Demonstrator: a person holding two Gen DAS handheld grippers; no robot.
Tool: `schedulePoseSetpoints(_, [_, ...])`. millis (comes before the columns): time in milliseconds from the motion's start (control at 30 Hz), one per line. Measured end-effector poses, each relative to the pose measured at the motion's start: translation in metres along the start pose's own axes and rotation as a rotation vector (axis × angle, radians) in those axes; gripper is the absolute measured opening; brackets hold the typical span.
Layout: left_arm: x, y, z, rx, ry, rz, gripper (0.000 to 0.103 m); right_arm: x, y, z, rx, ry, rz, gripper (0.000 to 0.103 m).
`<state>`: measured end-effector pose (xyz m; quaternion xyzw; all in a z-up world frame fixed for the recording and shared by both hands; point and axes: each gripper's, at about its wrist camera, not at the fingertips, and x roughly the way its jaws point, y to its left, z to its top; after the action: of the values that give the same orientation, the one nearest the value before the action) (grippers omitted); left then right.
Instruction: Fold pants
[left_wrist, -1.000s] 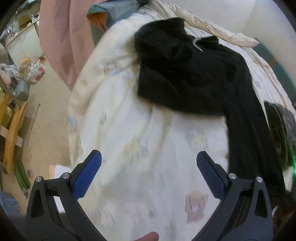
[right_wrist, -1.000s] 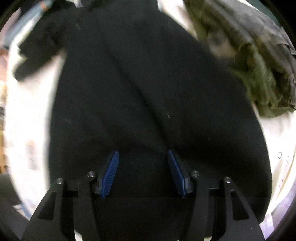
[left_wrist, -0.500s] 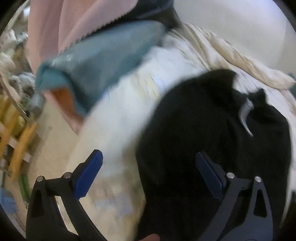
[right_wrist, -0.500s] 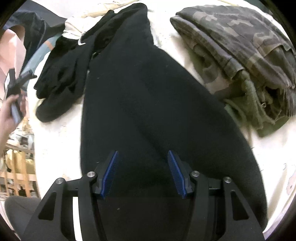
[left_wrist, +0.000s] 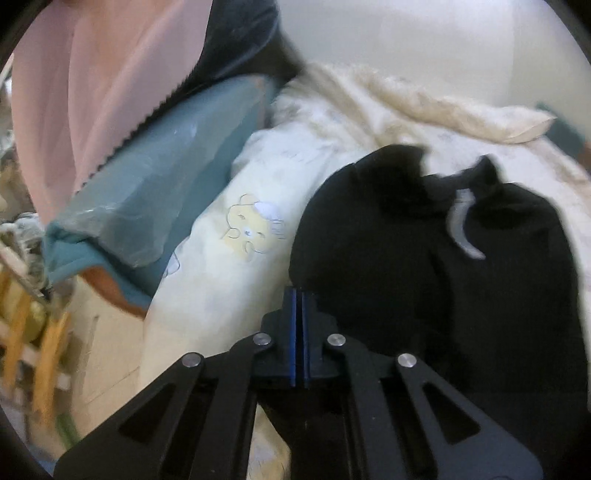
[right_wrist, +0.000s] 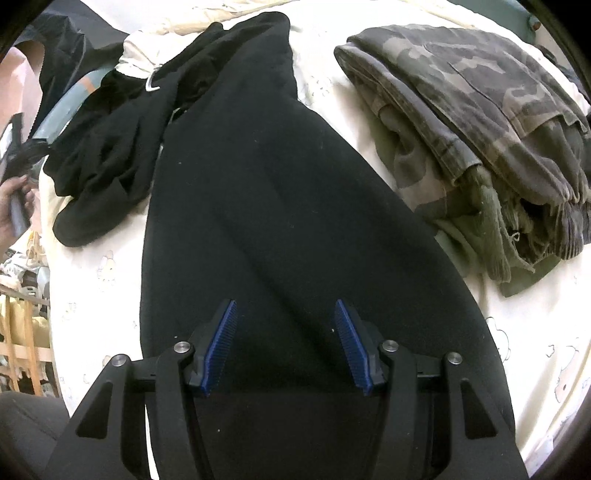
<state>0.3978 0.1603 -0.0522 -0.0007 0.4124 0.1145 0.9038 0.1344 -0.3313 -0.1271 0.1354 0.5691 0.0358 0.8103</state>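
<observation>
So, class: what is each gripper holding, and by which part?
Right gripper: nothing, jaws open over the pants. Left gripper: shut at the pants' bunched edge; whether cloth is pinched cannot be told.

L wrist cam looks down-fwd, close over bed's (left_wrist: 258, 206) left edge; R cam steeper, close above; both share black pants (right_wrist: 280, 206).

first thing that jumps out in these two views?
The black pants sprawl down the middle of the cream bedding, their bunched end upper left. A folded camo pile lies to their right. The left tool is shut at the bunched end's edge.
</observation>
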Motion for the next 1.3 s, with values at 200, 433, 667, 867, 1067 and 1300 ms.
schedulePoseSetpoints(200, [-0.106, -0.012, -0.064, 0.106, -0.012, -0.207, 0.000, -0.005, 0.015, 0.001, -0.030, -0.020, 0.025, 0.057])
schedulePoseSetpoints(433, [-0.171, -0.035, -0.166, 0.135, 0.144, -0.353, 0.000, -0.003, 0.031, -0.003, -0.076, -0.019, 0.022, 0.057])
schedulePoseSetpoints(667, [-0.233, -0.027, -0.235, 0.109, 0.196, -0.447, 0.000, 0.005, 0.045, -0.005, -0.100, 0.022, 0.128, 0.057])
schedulePoseSetpoints(867, [-0.193, 0.010, -0.239, 0.051, 0.272, -0.240, 0.000, 0.028, 0.111, 0.024, -0.136, 0.036, 0.337, 0.065])
schedulePoseSetpoints(1067, [-0.184, 0.038, -0.247, -0.035, 0.312, -0.220, 0.000, 0.070, 0.174, 0.087, -0.145, -0.005, 0.377, 0.073])
schedulePoseSetpoints(1300, [-0.180, 0.035, -0.248, -0.061, 0.371, -0.301, 0.000, 0.121, 0.226, 0.153, -0.150, -0.015, 0.379, 0.071])
